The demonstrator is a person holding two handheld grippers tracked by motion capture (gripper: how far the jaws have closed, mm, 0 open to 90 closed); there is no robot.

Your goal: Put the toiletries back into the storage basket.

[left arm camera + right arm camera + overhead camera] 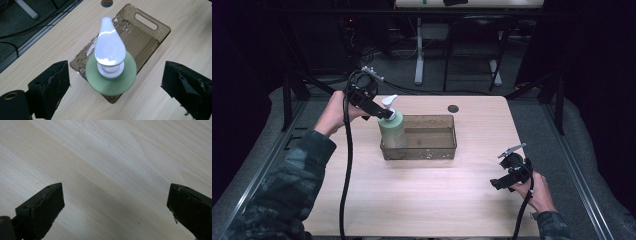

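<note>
the left gripper (112,82) hangs over the upright bottle (111,75) in the bin (150,32), fingers wide either side; the right gripper (507,181), also wide, sits far off.

Green pump bottle (392,129), white pump head, upright at left end inside smoky clear tray (432,150).

left gripper (387,114): raised at the far left, angled down, jaws spread wide apart, nothing between them touched.
left hand (333,112): wrapped round the handle, forearm stretched forward.
right gripper (497,184): low at the near right, jaws gaped wide.
right hand (539,192): gripped the handle, wrist bent.
</note>
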